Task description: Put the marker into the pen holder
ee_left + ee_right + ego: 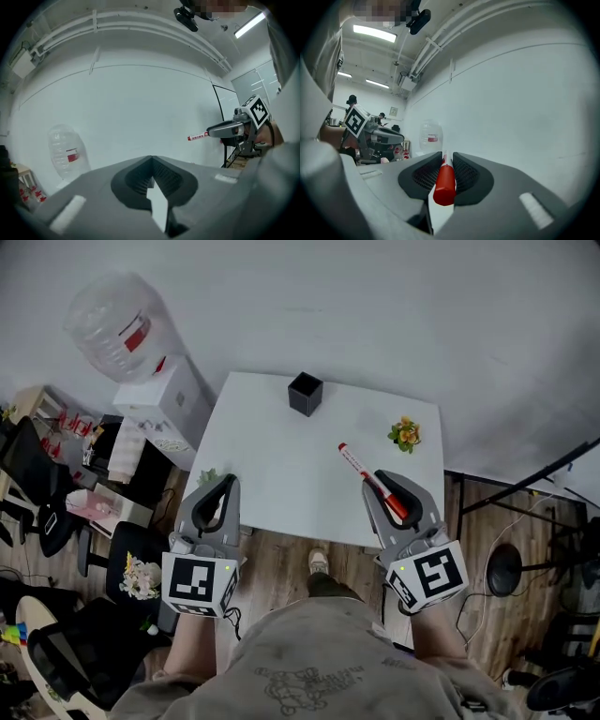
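The black square pen holder (305,393) stands near the far edge of the white table (272,456). My right gripper (375,479) is over the table's near right edge, shut on the marker (361,468). The marker's white barrel sticks out forward toward the table's middle and its red end (445,183) lies back between the jaws. The left gripper view shows the marker (198,136) poking out of that gripper from the side. My left gripper (223,482) is at the table's near left edge. Its jaws (151,161) meet at the tips with nothing between them.
A small orange-and-green flower ornament (405,434) sits at the table's right side. A water dispenser (169,404) with a clear bottle (117,324) stands left of the table. Chairs and clutter (56,512) fill the left. Stand bases and cables (511,568) lie right.
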Available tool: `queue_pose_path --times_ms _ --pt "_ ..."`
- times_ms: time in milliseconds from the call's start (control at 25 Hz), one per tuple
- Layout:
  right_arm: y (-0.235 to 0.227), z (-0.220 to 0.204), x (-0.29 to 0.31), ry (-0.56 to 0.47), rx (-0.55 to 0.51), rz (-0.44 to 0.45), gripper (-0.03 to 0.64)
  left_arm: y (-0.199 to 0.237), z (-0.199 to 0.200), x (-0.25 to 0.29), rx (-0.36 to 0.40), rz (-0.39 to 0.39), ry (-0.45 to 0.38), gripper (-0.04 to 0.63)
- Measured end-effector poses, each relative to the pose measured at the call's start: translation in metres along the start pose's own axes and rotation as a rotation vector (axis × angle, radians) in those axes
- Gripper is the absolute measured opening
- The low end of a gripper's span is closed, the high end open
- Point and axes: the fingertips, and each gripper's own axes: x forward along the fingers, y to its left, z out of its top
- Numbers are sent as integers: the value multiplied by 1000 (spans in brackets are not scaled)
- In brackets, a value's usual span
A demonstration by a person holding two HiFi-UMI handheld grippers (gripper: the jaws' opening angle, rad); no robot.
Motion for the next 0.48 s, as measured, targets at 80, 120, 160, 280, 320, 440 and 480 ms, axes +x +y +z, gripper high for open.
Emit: queue_pose_path --times_ms 80,120,160,280,320,440,480 --pt "-23 -6 18 7 12 3 100 3 -1 29 1 1 17 2" --pt "-34 -9 26 11 19 3 100 4 -1 43 3 2 25 2" --pt "-45 -12 34 16 26 3 100 5 -1 56 5 1 31 2" --pt "-78 -19 54 28 34 4 100 5 2 94 18 -10 44 2" --pt "-88 -21 60 33 35 4 100 4 3 107 22 -12 49 2" --pt "-113 -29 76 48 39 9 100 3 0 136 32 -14 67 2" --pt "-120 -31 80 52 41 11 100 2 -1 144 34 -14 73 2"
